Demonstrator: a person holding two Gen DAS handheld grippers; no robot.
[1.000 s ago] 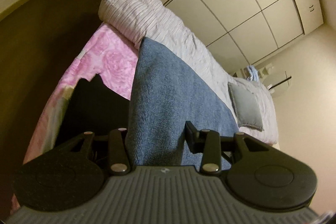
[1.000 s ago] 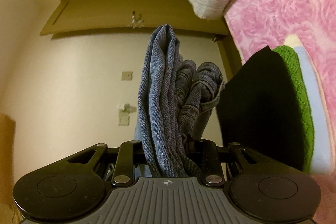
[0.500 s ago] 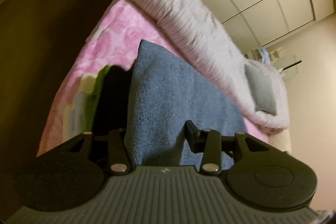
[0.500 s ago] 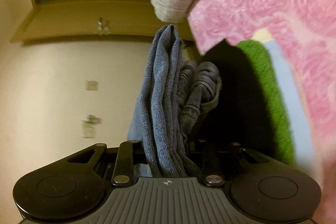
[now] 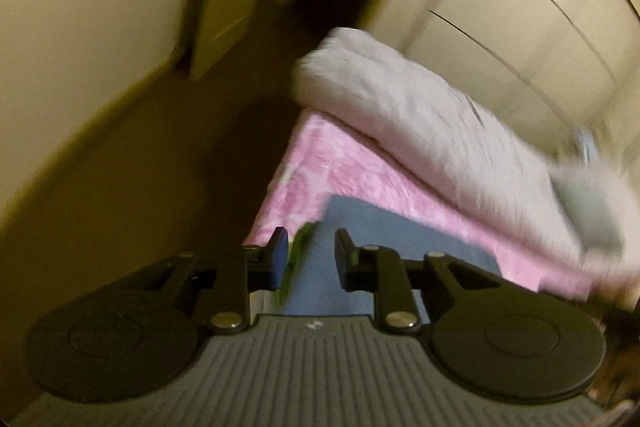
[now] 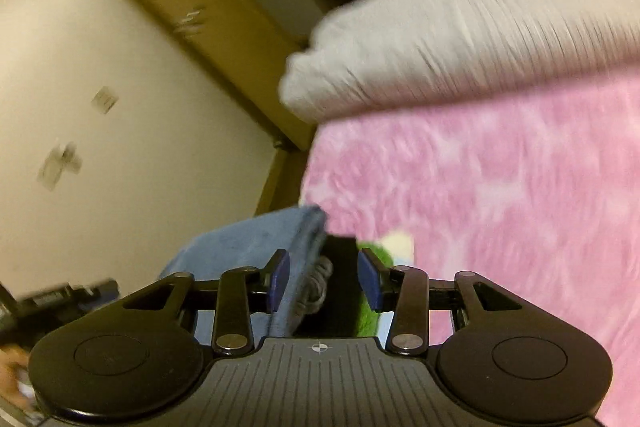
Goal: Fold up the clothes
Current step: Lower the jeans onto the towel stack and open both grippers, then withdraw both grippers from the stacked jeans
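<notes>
- Your left gripper has its jaws apart with a clear gap; they have just been closing further, and nothing is pinched between them. The folded jeans lie on the bed beyond and below the fingertips, not between the pads.
- In the left wrist view, a sliver of green cloth peeks out just beside the left-hand blue pad, at the near edge of the jeans. Whether it touches the pad you cannot tell through the blur.
- The jeans rest flat on the pink floral bedspread, near its corner. Behind them, a rolled pale striped duvet runs along the bed, with white wardrobe doors beyond it.
- Your right gripper also stands parted, its jaws having just been opening. The thick folded edge of the jeans sits in the gap close against the left-hand pad, but the pads do not press on it.
- In that right wrist view, a black garment lies under the jeans, then the green cloth to its right, all stacked on the pink floral bedspread.
- The pale striped duvet crosses the top right of the view.
- At the far left edge, part of your other gripper and a hand show, blurred.
</notes>
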